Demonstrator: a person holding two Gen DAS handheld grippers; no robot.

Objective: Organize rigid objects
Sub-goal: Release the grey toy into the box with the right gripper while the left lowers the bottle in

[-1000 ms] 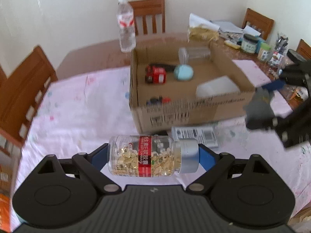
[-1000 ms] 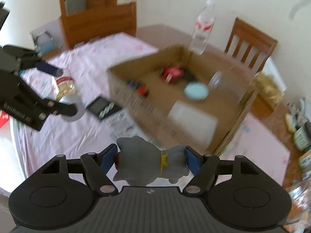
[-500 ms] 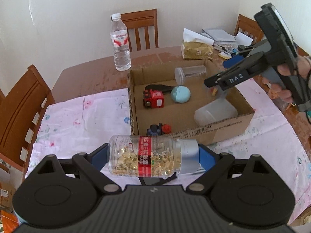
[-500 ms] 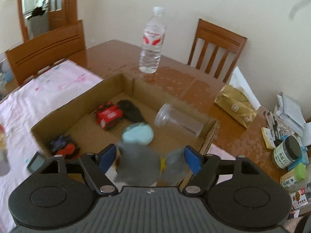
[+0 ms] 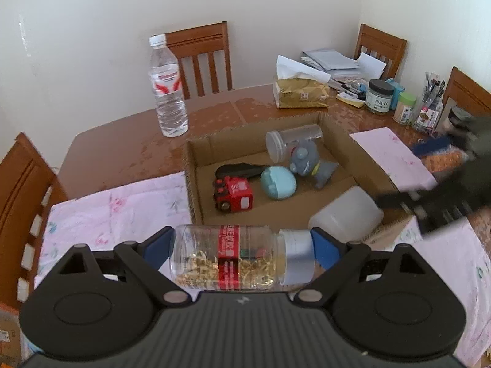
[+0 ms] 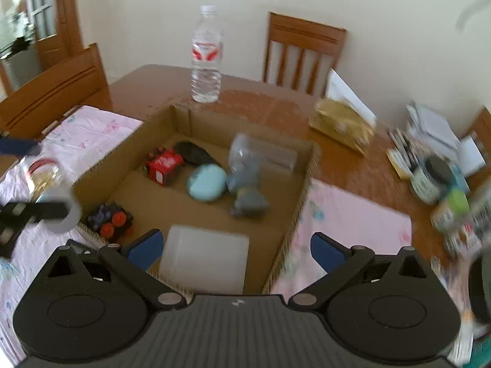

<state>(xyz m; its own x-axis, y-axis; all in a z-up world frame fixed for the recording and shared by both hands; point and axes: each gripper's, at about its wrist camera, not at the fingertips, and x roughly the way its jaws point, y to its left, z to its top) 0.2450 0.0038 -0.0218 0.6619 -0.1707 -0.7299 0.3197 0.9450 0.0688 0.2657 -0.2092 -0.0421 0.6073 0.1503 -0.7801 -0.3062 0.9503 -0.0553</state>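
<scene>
My left gripper (image 5: 242, 257) is shut on a clear pill bottle (image 5: 233, 257) with a red label and silver cap, held sideways just in front of the cardboard box (image 5: 191, 190). My right gripper (image 6: 234, 250) is open and empty above the box's (image 6: 302, 202) near right corner. The grey toy figure (image 6: 247, 197) lies inside the box beside a light blue round case (image 6: 206, 186); it also shows in the left wrist view (image 5: 310, 165). A red toy truck (image 5: 234, 194), a clear jar (image 5: 291, 145), a white container (image 6: 204, 259) and a dark toy with red wheels (image 6: 110, 219) lie in the box too.
A water bottle (image 5: 167, 89) stands behind the box. A gold tissue pack (image 5: 302, 93), jars and papers (image 5: 380, 95) crowd the table's far right. Wooden chairs (image 5: 199, 58) surround the table. A pink cloth (image 5: 122, 211) covers the near part.
My right gripper opened and let go of the grey toy figure, which now lies in the box, then drew back. My left gripper moved closer over the box with the pill bottle.
</scene>
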